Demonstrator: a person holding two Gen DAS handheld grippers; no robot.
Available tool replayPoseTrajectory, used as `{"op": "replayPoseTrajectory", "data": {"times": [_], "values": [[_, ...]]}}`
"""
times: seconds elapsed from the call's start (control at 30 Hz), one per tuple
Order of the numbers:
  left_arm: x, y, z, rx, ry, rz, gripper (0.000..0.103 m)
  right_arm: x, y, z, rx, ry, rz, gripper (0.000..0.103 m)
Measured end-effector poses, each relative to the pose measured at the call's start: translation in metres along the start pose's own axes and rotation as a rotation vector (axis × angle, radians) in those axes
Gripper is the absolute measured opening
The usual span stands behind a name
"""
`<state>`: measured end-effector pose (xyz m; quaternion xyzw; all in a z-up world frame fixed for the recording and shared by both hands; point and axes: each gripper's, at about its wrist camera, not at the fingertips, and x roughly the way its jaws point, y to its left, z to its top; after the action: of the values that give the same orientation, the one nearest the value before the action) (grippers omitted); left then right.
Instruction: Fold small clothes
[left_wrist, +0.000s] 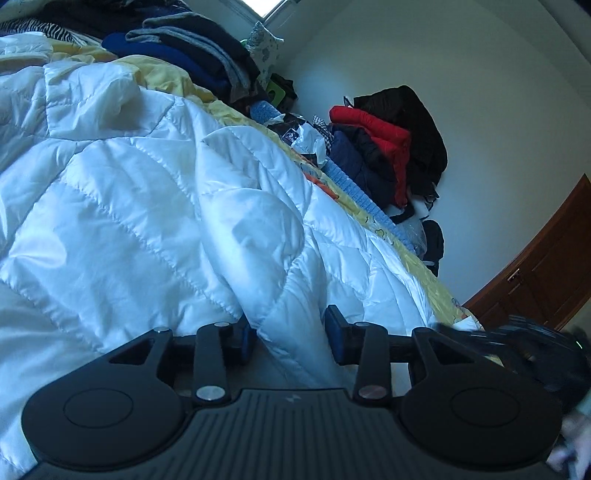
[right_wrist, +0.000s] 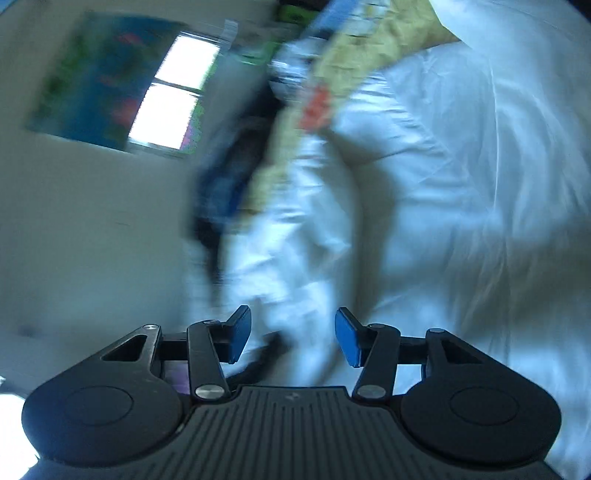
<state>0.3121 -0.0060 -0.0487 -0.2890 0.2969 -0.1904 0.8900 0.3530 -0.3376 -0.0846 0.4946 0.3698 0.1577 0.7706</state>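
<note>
A white quilted jacket (left_wrist: 155, 206) lies rumpled across the bed and fills most of the left wrist view. My left gripper (left_wrist: 290, 338) is low over it, and a raised fold of the jacket fills the gap between its blue pads (left_wrist: 334, 339), touching both. The right wrist view is heavily blurred. There the same white jacket (right_wrist: 461, 184) spreads to the right, and a strip of it runs between the blue pads (right_wrist: 347, 341) of my right gripper (right_wrist: 293, 339), which stand apart from it. A dark blur at the left view's lower right is the right gripper (left_wrist: 535, 350).
A yellow patterned sheet (left_wrist: 424, 266) covers the bed under the jacket. Folded dark and blue clothes (left_wrist: 192, 48) are stacked at the back. A heap of red, black and navy coats (left_wrist: 388, 147) leans on the wall. Wooden furniture (left_wrist: 546, 269) stands right. A window (right_wrist: 173, 92) is beyond.
</note>
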Motion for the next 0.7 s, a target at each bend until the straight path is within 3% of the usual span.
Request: {"op": "replayPoseTrajectory", "data": {"times": [0.1,0.2,0.27,0.37,0.4,0.5,0.57,0.6,0.63,0.7], "values": [[-0.001,-0.001,-0.002,0.004,-0.002,-0.003,0.041,0.022,-0.004,0.007,0.02,0.004,-0.117,0.038],[-0.005,-0.005,-0.006,0.014,-0.004,-0.01,0.047,0.03,0.006,0.008,-0.007,0.013,-0.14,0.012],[-0.007,-0.006,-0.007,0.03,-0.005,-0.028,0.057,0.022,0.02,0.007,-0.122,-0.051,-0.213,0.009],[-0.006,-0.01,-0.007,0.056,-0.008,-0.02,0.061,0.004,0.009,0.019,-0.099,-0.137,-0.226,0.009],[-0.006,-0.01,-0.007,0.055,-0.008,-0.021,0.061,0.005,0.003,0.02,-0.077,-0.117,-0.206,0.01],[-0.006,-0.01,-0.007,0.048,-0.007,-0.023,0.061,0.006,-0.012,0.012,-0.057,-0.092,-0.14,0.026],[-0.006,-0.01,-0.007,0.049,-0.008,-0.022,0.061,-0.008,-0.018,0.003,-0.025,-0.073,-0.031,0.047],[-0.006,-0.01,-0.007,0.047,-0.007,-0.024,0.061,-0.018,-0.022,-0.003,-0.019,-0.082,0.014,0.06],[-0.006,-0.009,-0.006,0.041,-0.007,-0.027,0.061,-0.042,-0.024,-0.012,-0.023,-0.118,0.071,0.065],[-0.006,-0.007,-0.005,0.033,-0.007,-0.032,0.062,-0.081,-0.027,-0.02,-0.045,-0.213,0.123,0.065]]}}
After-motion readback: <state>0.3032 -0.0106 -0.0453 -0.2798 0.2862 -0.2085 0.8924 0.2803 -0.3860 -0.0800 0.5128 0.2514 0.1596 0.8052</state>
